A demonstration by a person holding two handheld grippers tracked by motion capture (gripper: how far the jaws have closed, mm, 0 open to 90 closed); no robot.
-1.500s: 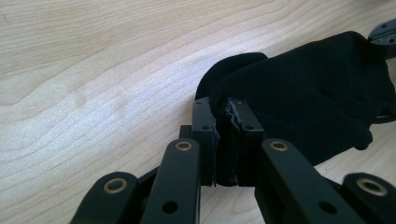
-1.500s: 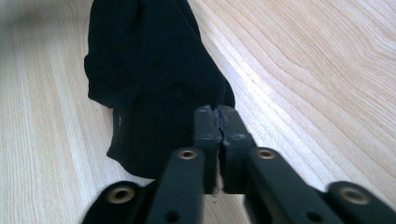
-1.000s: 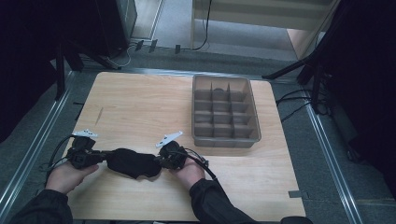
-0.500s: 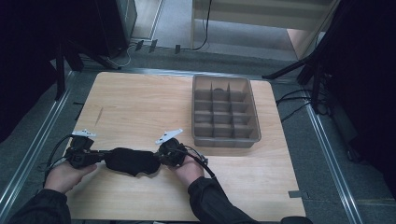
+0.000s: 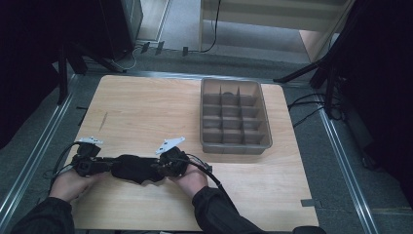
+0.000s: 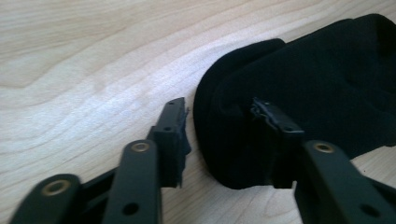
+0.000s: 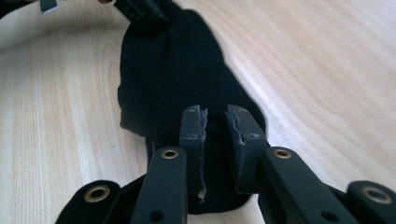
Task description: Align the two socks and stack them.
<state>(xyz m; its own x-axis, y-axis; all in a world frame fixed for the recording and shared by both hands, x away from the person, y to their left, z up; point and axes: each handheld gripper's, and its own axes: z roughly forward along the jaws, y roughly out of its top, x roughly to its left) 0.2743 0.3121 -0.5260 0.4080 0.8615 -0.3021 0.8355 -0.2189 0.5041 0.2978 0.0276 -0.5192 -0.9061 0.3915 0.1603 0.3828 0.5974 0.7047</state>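
A black folded cloth (image 5: 136, 168) lies on the wooden table (image 5: 146, 107) near its front left, between my two grippers. My left gripper (image 5: 108, 165) points at the cloth's left end. In the left gripper view its jaws (image 6: 219, 109) have just been opening and stand apart around the edge of the cloth (image 6: 327, 70), one pad clear of it. My right gripper (image 5: 157, 168) faces the cloth's right end. Its jaws (image 7: 215, 114) have just been opening too, with a narrow gap over the cloth (image 7: 173, 60).
A grey tray (image 5: 235, 146) divided into several compartments sits at the table's right centre. Cables trail from both grippers toward the front edge. Dark stands and metal rails surround the table.
Both hands and the cloth stay in the same place; the high view shows no clear difference.
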